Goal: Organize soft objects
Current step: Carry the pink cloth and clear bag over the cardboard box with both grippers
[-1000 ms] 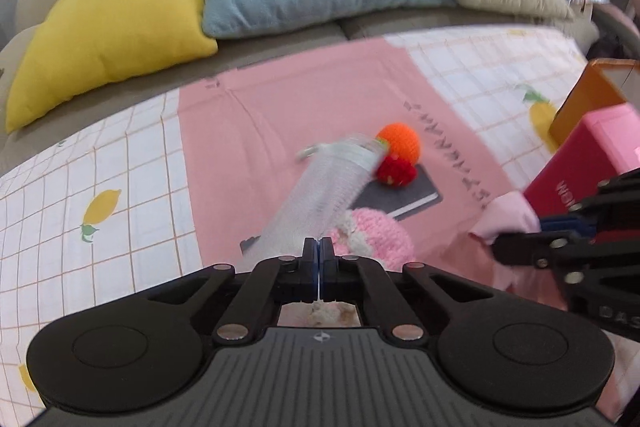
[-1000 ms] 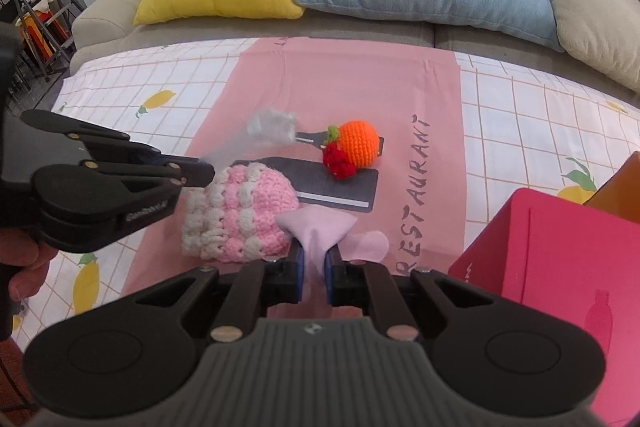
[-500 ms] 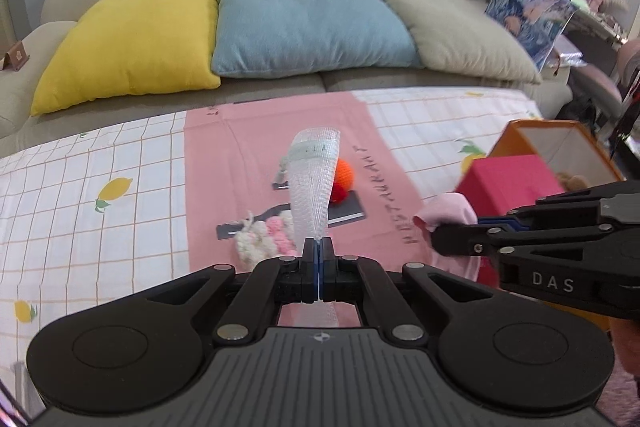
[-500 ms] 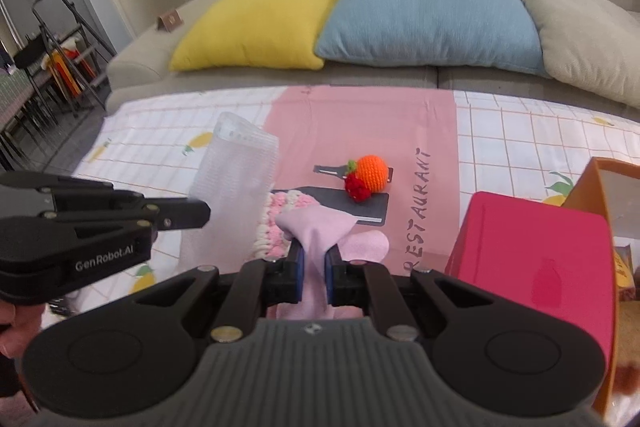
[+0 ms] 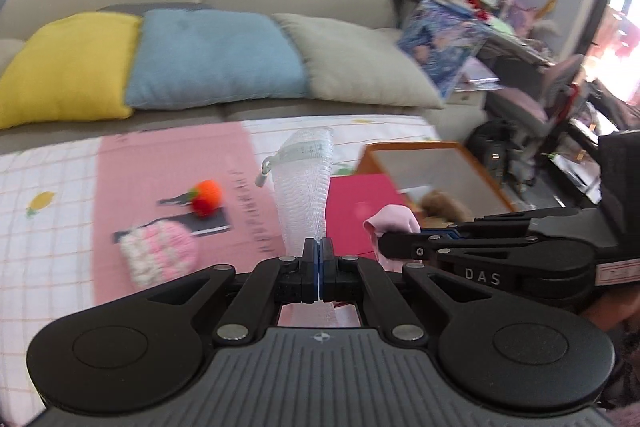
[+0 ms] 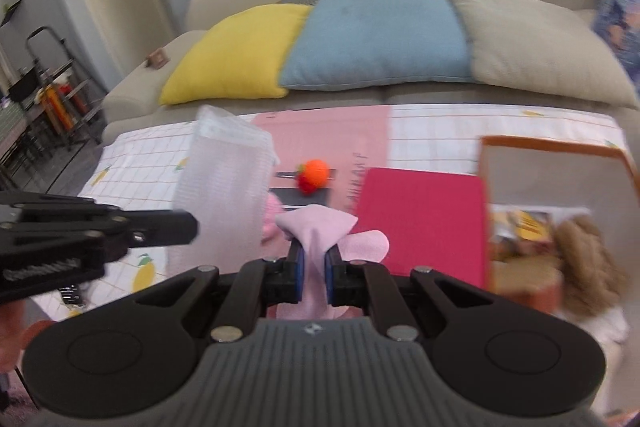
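Translucent ribbed mesh pouch (image 5: 306, 187), clenched in the left gripper (image 5: 319, 269), and pale pink cloth (image 6: 316, 233), pinched in the right gripper (image 6: 314, 277), have both risen off the tablecloth toward the orange-rimmed box (image 6: 560, 163), ready for stowing.

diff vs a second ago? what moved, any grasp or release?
Both grippers rose off the table toward the orange box. Left gripper carried the clear mesh pouch up; right gripper lifted the pink cloth. No release. Crocheted fruit and pink knit piece stayed put.
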A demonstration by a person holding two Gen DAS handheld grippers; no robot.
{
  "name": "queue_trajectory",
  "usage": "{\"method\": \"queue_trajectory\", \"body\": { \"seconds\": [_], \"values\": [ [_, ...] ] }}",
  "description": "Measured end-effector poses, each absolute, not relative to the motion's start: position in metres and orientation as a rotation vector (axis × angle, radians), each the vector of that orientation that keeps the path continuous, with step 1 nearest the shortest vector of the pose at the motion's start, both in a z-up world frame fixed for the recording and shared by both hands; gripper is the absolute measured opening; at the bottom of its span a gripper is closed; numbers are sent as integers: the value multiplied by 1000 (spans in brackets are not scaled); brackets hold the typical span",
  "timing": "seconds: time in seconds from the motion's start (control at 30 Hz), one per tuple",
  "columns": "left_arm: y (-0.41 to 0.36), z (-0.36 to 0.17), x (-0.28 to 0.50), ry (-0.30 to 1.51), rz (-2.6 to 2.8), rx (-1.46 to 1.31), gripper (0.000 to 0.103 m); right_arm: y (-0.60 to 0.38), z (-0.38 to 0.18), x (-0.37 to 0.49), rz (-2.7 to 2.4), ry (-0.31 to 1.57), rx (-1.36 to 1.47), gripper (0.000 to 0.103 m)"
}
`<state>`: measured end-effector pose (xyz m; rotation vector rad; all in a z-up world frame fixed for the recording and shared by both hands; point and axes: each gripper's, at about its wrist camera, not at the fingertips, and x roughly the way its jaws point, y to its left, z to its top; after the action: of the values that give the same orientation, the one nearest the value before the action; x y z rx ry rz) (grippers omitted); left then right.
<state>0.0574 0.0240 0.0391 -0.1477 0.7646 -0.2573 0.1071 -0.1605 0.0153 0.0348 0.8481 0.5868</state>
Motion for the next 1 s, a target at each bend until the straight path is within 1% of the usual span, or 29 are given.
{"method": "queue_trajectory", "body": {
  "seconds": [0.3,0.67,0.8,1.0],
  "values": [
    [-45,51,78,734,-440,-134,0,-252,19,107,344,838,73,8],
    [-123,39,118,808,-614,-128,0,-315,8,117,195,863,89,8],
    [-136,23,136,884,-644,-156,0,-326,-5,122,173,893,83,8],
    [-147,-11,159,1049,-643,-170,0,-336,-29,133,158,962,125,8]
  ]
}}
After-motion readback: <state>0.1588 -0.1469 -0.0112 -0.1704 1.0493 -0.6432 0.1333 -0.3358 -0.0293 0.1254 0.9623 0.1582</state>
